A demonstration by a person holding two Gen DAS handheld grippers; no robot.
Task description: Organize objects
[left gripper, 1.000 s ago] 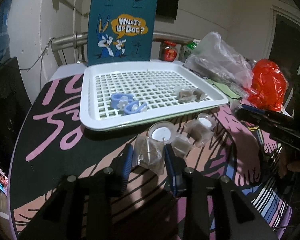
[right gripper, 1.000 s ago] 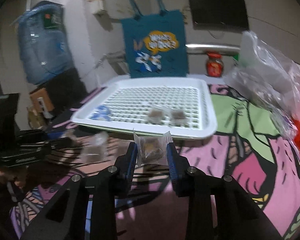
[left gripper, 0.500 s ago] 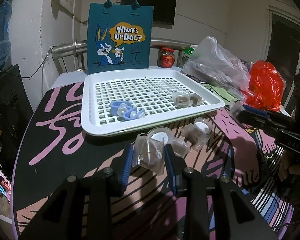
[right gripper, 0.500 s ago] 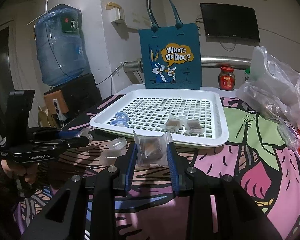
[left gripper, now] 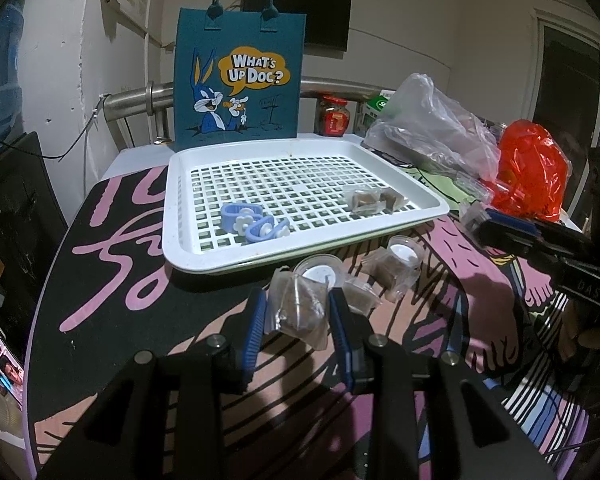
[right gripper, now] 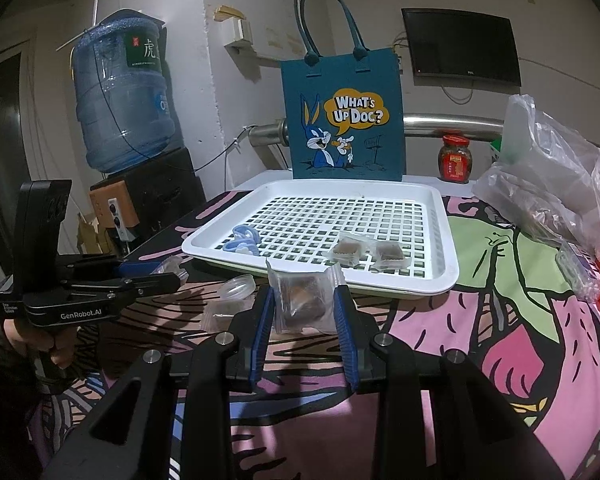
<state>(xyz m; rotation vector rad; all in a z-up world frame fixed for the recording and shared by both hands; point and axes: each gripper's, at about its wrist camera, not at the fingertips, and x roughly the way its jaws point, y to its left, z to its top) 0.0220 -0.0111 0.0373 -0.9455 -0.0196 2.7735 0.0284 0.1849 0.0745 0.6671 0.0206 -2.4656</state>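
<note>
We see the tray (right gripper: 440, 280) mostly bare: its middle and far half lie open. Blue clips (right gripper: 242, 242) fill its near-left corner, two packets (right gripper: 366, 254) sit near-right. The bag (right gripper: 342, 116) walls the far edge, plastic bags (right gripper: 556, 192) crowd the right. Cups (left gripper: 320, 274) and packets (left gripper: 388, 274) clutter the cloth before the tray.

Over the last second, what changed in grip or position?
Hardly anything: the right gripper swung slightly, and its view went from blurred to sharp. Both grippers stay shut on clear packets, left on one, right on another. Tray contents unchanged.
</note>
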